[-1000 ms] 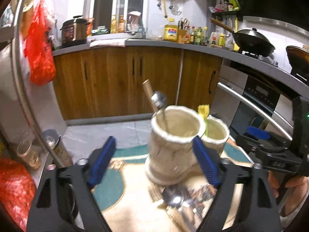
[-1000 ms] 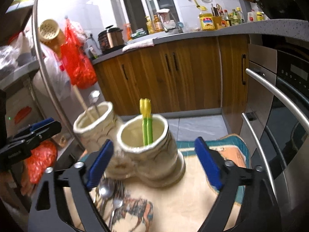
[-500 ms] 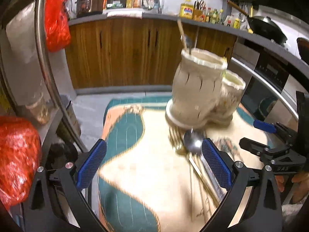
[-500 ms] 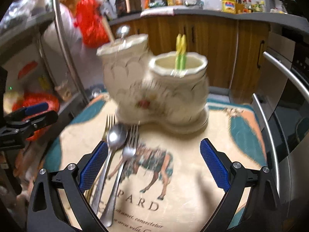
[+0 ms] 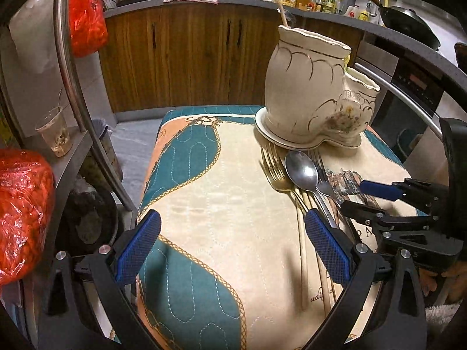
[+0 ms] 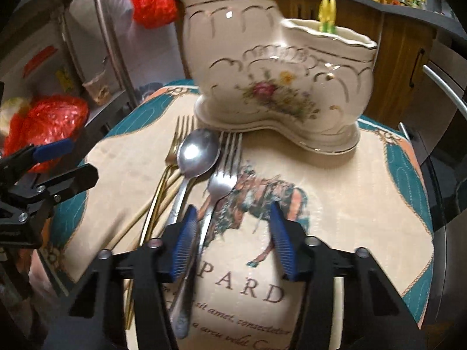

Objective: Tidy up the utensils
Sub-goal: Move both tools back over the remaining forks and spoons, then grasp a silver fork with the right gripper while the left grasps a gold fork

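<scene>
Down at the near edge of the tabletop, both grippers have pulled back from the ceramic holder (image 6: 277, 67), which a second ago filled the space between their fingers and now stands at the far right corner of the cloth. That retreat brings the loose cutlery into view, and I read it as the switch from checking the holder to picking the next piece.

The right gripper (image 6: 233, 245) has narrowed its fingers since half a second ago, though they are parted with nothing between them; the left finger (image 6: 185, 245) sits right over the silver fork (image 6: 219, 186) handle. Looks like that fork is the target. Beside it lie the spoon (image 6: 198, 154), bowl up, and the gold fork (image 6: 172, 157), with chopsticks (image 6: 163, 201) beneath, all just in front of the holder's base.

The left gripper (image 5: 230, 248) hangs wide open and empty over the bare middle of the cloth.

In the holder, yellow-green handles (image 6: 327, 14) poke out of the short compartment; a wooden stick (image 5: 282, 11) rises from the tall one.

Writing: the cloth (image 6: 335, 204) reads "PARD" in capitals, cut off at the left, with script below, "sit amet, consectetur". Bottle labels on the far counter are too small to read.
</scene>
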Demonstrator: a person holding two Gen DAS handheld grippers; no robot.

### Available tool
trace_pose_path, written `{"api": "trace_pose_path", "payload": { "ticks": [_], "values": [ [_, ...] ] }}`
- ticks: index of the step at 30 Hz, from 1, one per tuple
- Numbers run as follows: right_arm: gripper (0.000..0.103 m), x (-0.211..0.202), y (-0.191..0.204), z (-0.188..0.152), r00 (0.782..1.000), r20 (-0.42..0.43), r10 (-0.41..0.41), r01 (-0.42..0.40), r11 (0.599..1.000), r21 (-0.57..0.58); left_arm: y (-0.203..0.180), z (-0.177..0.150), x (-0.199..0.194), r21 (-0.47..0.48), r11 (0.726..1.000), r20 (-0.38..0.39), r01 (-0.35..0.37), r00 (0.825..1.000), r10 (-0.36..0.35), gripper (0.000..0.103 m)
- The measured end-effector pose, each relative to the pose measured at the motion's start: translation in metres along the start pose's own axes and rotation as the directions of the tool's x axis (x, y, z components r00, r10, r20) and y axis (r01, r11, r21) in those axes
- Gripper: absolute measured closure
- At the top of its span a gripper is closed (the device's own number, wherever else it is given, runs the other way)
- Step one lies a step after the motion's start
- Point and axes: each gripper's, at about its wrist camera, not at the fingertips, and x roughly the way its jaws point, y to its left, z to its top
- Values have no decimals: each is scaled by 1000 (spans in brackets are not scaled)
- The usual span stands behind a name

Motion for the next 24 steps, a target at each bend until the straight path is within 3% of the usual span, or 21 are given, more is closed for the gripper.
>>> {"api": "trace_pose_path", "payload": {
  "ticks": [3, 11, 15, 24],
  "values": [
    [71, 4, 5, 0, 1000, -26, 5, -5, 1000, -7, 0, 0, 0, -2, 1000, 0, 2, 1000, -2, 6],
    [79, 11, 14, 3, 999, -43, -14, 13, 1000, -10, -5, -1, -1, -3, 1000, 0, 18, 1000, -18, 6],
    [92, 13, 17, 3, 999, -36, -10, 9, 1000, -14, -8, -1, 1, 2, 1000, -3, 17, 1000, -17, 6],
    [97, -3, -4, 0, 999, 29, 18, -20, 998, 62, -19, 3, 12, 4, 999, -37, 36, 999, -35, 6]
  ]
}}
